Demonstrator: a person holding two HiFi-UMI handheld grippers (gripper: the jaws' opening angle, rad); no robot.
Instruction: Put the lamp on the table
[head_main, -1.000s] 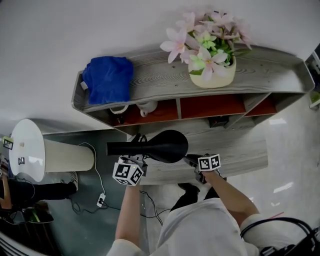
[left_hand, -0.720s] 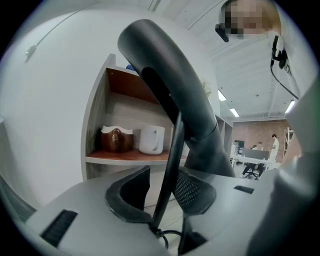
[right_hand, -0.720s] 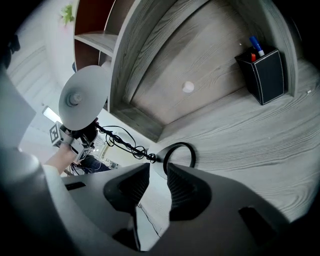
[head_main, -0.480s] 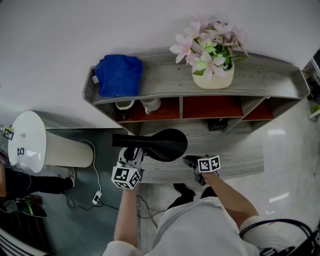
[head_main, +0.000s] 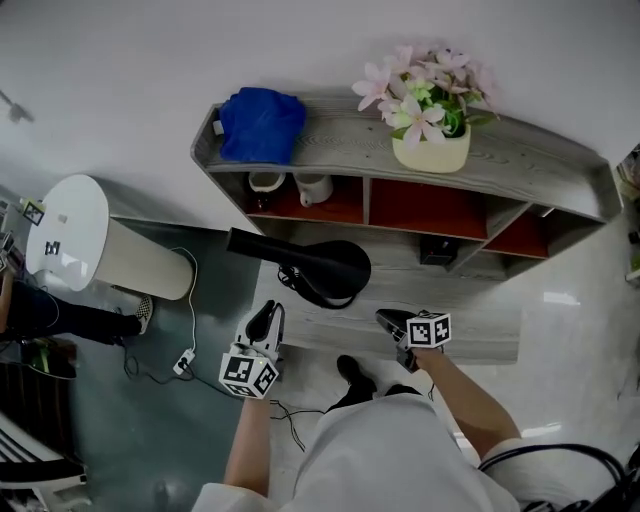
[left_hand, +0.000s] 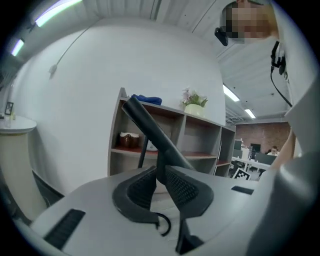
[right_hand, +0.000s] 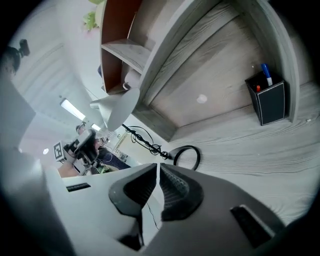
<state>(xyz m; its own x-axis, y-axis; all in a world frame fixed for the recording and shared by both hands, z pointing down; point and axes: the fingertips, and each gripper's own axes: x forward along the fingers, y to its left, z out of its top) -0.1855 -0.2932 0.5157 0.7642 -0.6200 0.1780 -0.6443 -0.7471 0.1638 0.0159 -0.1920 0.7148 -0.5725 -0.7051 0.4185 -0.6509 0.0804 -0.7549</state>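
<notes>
Nearest, at 6 o'clock in the head view, is the person's light-clothed body, with both forearms reaching forward. The left gripper (head_main: 266, 320), at about 7 o'clock, hangs over the floor just off the desk's near edge. Its jaws are closing with a narrow gap between the pads and nothing between them, and its own view looks past them at the lamp's slanting black arm. The right gripper (head_main: 388, 319), at about 5 o'clock, sits at the desk's near edge. Its jaws are also closing, all but together with only a slit left, and they hold nothing. A dark shoe (head_main: 352, 371) shows between the two arms. Just beyond the grippers and apart from both, the black lamp (head_main: 330, 268) rests on the grey wood-grain desk (head_main: 470, 300), near the centre. Its oval head is above a black loop, and its arm points toward 10 o'clock past the desk's left edge. Farther right on the desk stands a dark pen holder (right_hand: 270, 104) with a blue pen in it. Behind rise red-backed compartments, the leftmost holding two white mugs (head_main: 266, 182). On the top shelf (head_main: 530, 165) a blue cloth (head_main: 262, 124) lies at 11 o'clock. A cream pot of pink flowers (head_main: 432, 152) stands there at 1 o'clock, against the white wall. At 9 o'clock is a white round-topped stand (head_main: 68, 232), and a cable runs from it to a power strip (head_main: 183, 361) on the floor.
</notes>
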